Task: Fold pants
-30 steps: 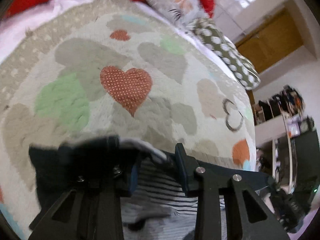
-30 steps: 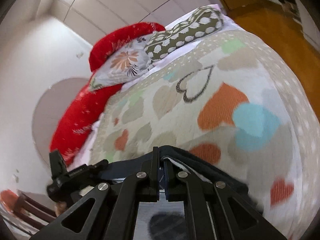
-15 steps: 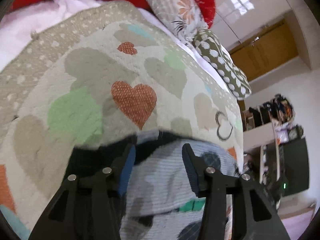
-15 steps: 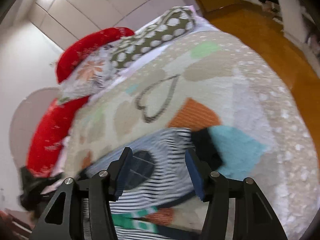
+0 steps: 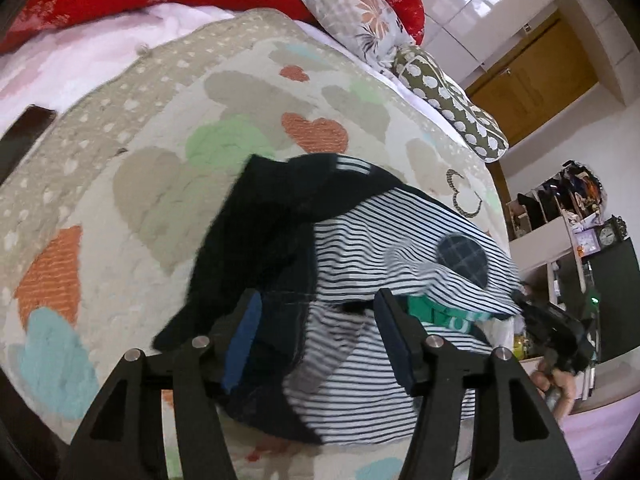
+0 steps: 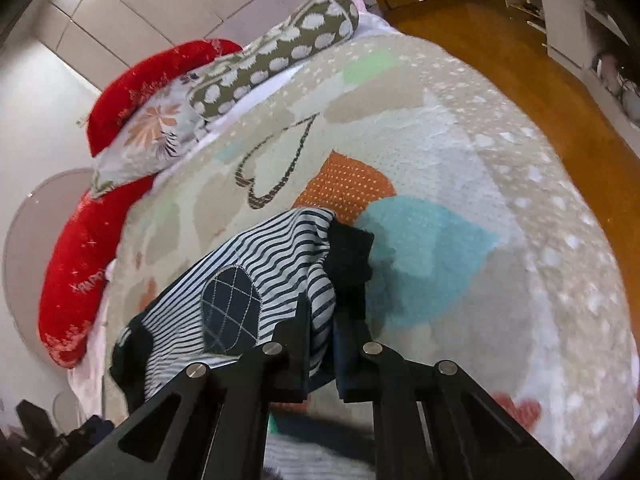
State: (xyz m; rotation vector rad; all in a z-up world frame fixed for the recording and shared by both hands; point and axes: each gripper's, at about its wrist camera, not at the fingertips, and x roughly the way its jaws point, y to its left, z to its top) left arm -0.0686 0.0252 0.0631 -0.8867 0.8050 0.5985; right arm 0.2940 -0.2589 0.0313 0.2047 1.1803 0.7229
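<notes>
striped navy-and-white pants (image 5: 360, 240) lie bunched on the bed w/ a dark navy part folded over on one side and a round checked patch (image 5: 462, 260) showing. left gripper (image 5: 320, 344) hovers low over the near edge of the cloth, fingers spread wide, blue pads (image 5: 242, 340) bare, nothing pinched btwn them. right gripper (image 6: 322, 344) comes in from the opposite side, tilted down; its jaws stand close together w/ striped fabric and the dark cuff running into the narrow gap, so it looks clamped on the pants (image 6: 256, 272). from the left view the right tool and the person's hand (image 5: 560, 384) show blurred at the far edge of the cloth.

bed is covered by a beige quilt (image 5: 160, 160) w/ orange, green, teal and grey hearts. at the head: red cushions (image 6: 80, 248), a floral pillow (image 5: 352, 8), an olive spotted bolster (image 6: 280, 52). room has an orange wood floor (image 6: 520, 52), wood doors (image 5: 532, 80), pale glossy wardrobe panels, a shelf w/ clutter and a clock (image 5: 608, 232).
</notes>
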